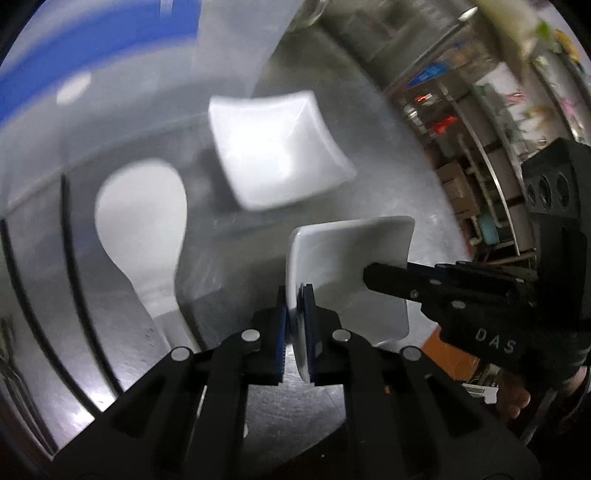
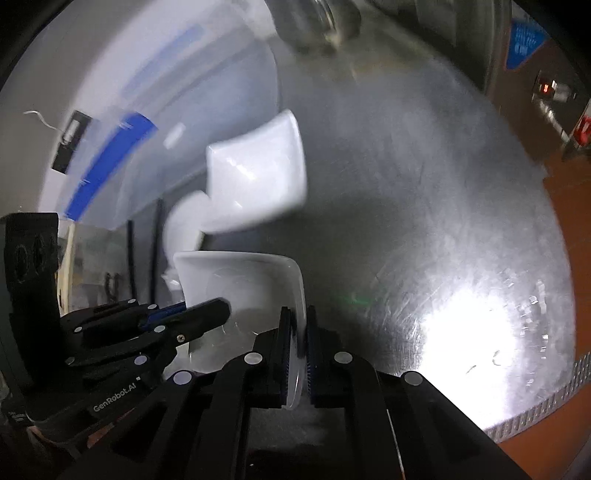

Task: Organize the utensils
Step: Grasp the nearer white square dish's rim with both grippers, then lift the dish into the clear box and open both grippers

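Observation:
A white square dish (image 1: 347,258) sits low over the steel table, and both grippers hold it by opposite rims. My left gripper (image 1: 297,295) is shut on its left rim, the blue pads pressing the edge. The right gripper (image 1: 369,277) comes in from the right and bites the other rim. In the right wrist view the same dish (image 2: 251,280) has its right rim clamped in my right gripper (image 2: 298,314), and the left gripper (image 2: 221,306) grips its near left side. A second white square dish (image 1: 277,147) (image 2: 258,177) lies further back, blurred.
A white spoon-shaped piece (image 1: 144,221) (image 2: 181,225) lies left of the dishes. Dark thin bars (image 1: 74,258) run beside it. A clear plastic bin with blue trim (image 1: 92,55) stands at the back left, a glass (image 1: 310,11) behind. The table's (image 2: 443,221) edge drops to an orange floor (image 2: 569,258) at right.

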A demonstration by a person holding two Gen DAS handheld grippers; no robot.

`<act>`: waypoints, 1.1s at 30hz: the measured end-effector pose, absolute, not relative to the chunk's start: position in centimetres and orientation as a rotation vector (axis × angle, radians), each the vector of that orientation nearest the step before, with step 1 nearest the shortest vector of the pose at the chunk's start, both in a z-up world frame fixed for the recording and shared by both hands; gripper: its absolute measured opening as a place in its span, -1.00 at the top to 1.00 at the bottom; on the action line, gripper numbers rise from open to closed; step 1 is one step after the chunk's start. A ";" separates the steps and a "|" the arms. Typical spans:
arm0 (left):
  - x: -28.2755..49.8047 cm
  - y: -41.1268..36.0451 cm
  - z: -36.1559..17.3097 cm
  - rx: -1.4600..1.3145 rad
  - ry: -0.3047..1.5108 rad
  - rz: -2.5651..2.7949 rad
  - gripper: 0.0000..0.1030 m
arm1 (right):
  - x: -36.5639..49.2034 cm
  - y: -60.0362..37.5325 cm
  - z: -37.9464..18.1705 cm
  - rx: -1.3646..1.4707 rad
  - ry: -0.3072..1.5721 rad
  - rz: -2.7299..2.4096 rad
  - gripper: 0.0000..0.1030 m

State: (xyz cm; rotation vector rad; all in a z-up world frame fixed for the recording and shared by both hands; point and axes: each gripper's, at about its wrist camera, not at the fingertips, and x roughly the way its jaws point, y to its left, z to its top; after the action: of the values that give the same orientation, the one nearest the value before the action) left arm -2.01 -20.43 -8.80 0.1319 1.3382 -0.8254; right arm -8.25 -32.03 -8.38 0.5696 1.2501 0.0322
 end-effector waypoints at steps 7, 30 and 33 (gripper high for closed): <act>2.0 -18.1 2.3 0.090 1.058 -0.893 0.87 | -3.6 -29.9 4.1 0.381 1.002 0.077 0.83; 33.1 -19.4 -12.2 -0.073 1.528 -0.618 0.83 | 29.4 -26.7 -6.8 0.206 1.446 0.028 0.80; 33.6 -19.8 -14.0 -0.070 1.562 -0.593 0.83 | 30.2 -26.2 -8.4 0.209 1.477 0.035 0.81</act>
State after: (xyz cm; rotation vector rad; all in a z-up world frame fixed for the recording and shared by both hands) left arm 33.57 -19.79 -14.02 -0.0696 1.5620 -0.5932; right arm 30.19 -26.22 -8.41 0.2086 1.4765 0.0354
